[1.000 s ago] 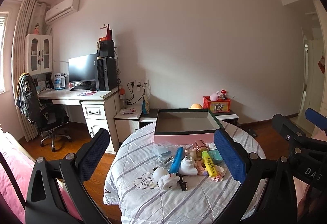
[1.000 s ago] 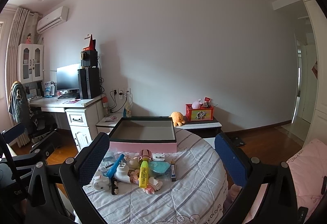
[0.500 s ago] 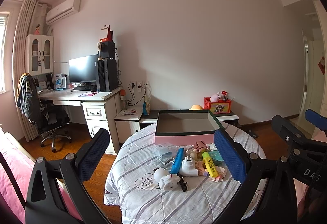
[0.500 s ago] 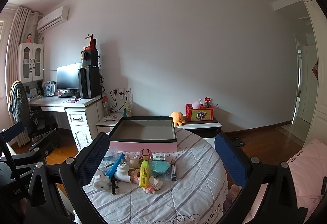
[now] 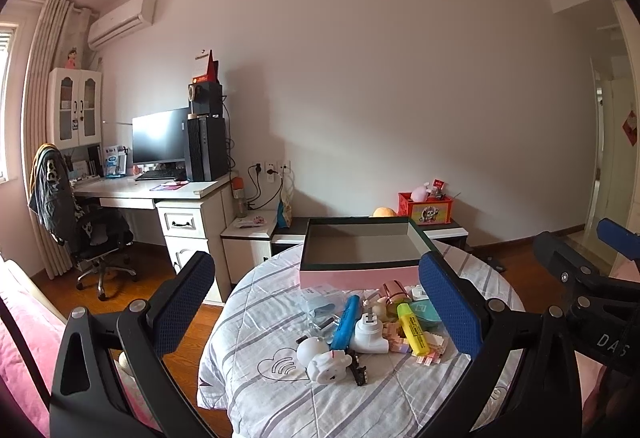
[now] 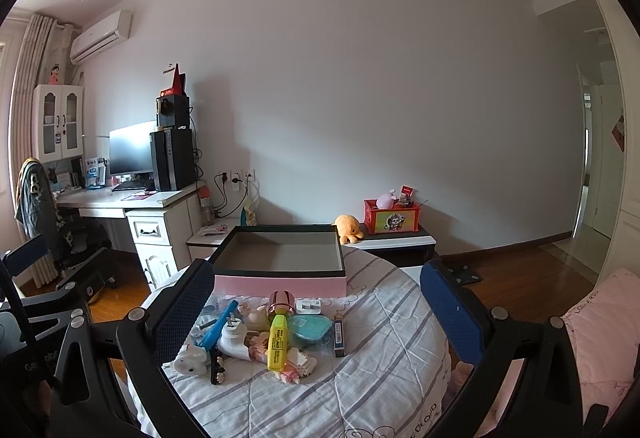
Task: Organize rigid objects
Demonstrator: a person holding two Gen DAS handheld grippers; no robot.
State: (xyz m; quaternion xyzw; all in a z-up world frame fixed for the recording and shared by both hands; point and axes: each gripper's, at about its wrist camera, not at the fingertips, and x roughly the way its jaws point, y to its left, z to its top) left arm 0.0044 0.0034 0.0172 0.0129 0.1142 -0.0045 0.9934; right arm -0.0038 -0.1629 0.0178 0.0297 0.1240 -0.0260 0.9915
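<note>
Above table (image 5: 280, 390), both grippers' fingers (image 5: 180, 302) wide apart.

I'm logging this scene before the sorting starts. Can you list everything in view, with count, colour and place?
Box: one, pink outside with dark rim, open and empty, far side of the table.
Table: one, round, under a striped grey-white cloth.
Highlighter: one, yellow, middle of the pile in front of the box.
Plug adapter: one, white, left of the highlighter.
Blue tube: one, leaning over the adapter.
Teal case: one, right of the highlighter.
White toy: one, near left edge of the pile.
Desk: one, white, left wall, with monitor and computer tower.
Red bin: one, on the low cabinet behind.
Orange plush: one, beside the bin.
Left gripper: open, empty.
Right gripper: open, empty.
</note>
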